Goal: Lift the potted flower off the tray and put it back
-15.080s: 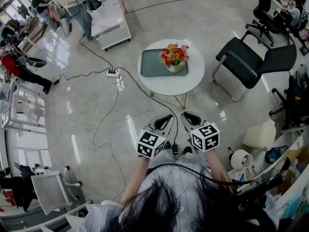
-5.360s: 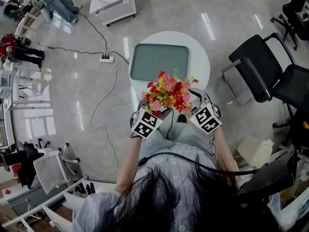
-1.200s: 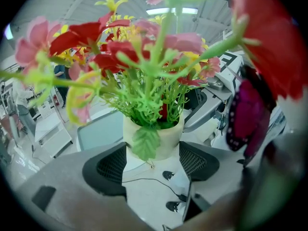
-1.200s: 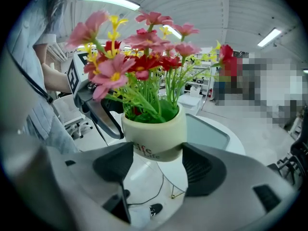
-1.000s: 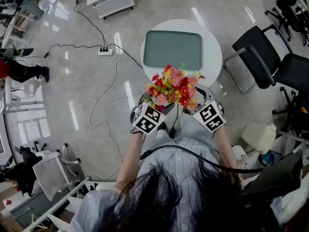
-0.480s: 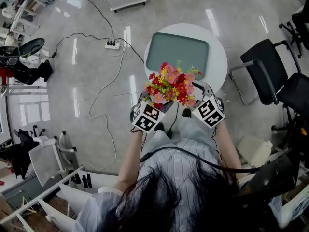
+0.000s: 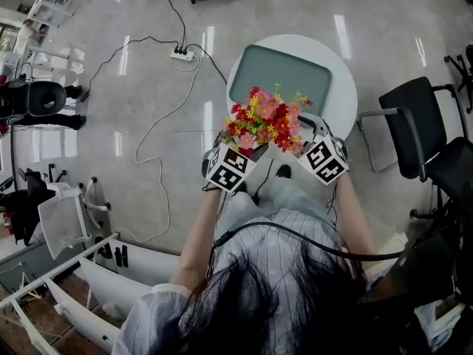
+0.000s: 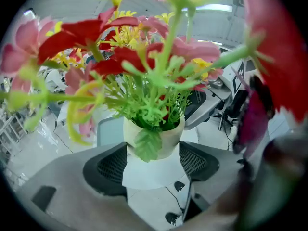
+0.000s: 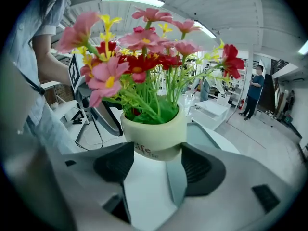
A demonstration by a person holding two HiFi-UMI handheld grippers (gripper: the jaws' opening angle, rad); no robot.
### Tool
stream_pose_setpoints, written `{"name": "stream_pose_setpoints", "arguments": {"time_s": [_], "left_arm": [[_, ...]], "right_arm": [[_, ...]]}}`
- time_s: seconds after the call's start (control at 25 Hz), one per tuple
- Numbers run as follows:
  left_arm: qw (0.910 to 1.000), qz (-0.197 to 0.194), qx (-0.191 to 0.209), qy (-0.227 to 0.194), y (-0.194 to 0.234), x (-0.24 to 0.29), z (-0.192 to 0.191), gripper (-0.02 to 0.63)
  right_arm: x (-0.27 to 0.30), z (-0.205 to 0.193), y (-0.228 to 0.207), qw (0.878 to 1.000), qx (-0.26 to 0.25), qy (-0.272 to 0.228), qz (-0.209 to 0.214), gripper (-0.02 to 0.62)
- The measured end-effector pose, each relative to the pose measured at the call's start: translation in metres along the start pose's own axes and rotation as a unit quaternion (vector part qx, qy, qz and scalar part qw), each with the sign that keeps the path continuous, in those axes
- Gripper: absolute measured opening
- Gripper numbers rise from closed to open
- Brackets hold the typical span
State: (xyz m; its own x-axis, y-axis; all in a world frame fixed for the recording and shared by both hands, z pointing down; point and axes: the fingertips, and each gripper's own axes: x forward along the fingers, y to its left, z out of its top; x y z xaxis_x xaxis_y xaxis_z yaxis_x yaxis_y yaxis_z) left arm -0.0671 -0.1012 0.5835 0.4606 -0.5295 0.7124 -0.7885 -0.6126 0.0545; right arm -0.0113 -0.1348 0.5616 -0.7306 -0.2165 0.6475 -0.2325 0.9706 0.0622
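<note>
Off the tray point(image 7: 282, 69), left tongs point(image 8: 153, 152) and right tongs point(image 9: 155, 153) clamp the potted flower point(image 7: 267, 120).

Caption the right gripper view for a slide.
Right gripper clamps the potted flower by its cream pot, held above the white table and tray.

One potted flower point(image 7: 267, 120), one tray point(image 7: 284, 69), one table point(image 7: 343, 98)

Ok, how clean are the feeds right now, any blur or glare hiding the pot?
Left gripper view: the near petals smear into red blur at right, but the pot between the jaws is fairly sharp. Right gripper view: crisp, only fisheye bending at the edges. Head view: light streaks glare on the floor, none across the tray.
</note>
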Motion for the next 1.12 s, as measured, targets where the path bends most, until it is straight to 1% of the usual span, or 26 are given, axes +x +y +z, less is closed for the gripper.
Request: {"name": "stream_pose_setpoints", "arguments": {"time_s": [0.2, 0.4, 0.56, 0.92, 1.12], "left_arm": [[0.9997, 0.013, -0.023, 0.003, 0.010, 0.012, -0.001, 0.330], [0.9993, 0.018, -0.029, 0.014, 0.021, 0.028, -0.004, 0.330], [0.9993, 0.020, -0.025, 0.020, 0.032, 0.044, -0.002, 0.330], [0.9993, 0.013, -0.001, 0.035, 0.055, 0.077, 0.002, 0.330], [0.9989, 0.006, -0.010, 0.046, 0.066, 0.093, -0.003, 0.330]], "right_arm": [[0.011, -0.001, -0.013, 1.000, -0.021, 0.004, 0.018, 0.311], [0.028, -0.010, -0.025, 0.999, -0.023, 0.010, 0.029, 0.311], [0.041, -0.019, -0.041, 0.999, -0.023, 0.013, 0.030, 0.311], [0.065, -0.035, -0.070, 0.999, -0.012, 0.023, 0.025, 0.311], [0.081, -0.042, -0.080, 0.999, -0.010, 0.032, 0.031, 0.310]]}}
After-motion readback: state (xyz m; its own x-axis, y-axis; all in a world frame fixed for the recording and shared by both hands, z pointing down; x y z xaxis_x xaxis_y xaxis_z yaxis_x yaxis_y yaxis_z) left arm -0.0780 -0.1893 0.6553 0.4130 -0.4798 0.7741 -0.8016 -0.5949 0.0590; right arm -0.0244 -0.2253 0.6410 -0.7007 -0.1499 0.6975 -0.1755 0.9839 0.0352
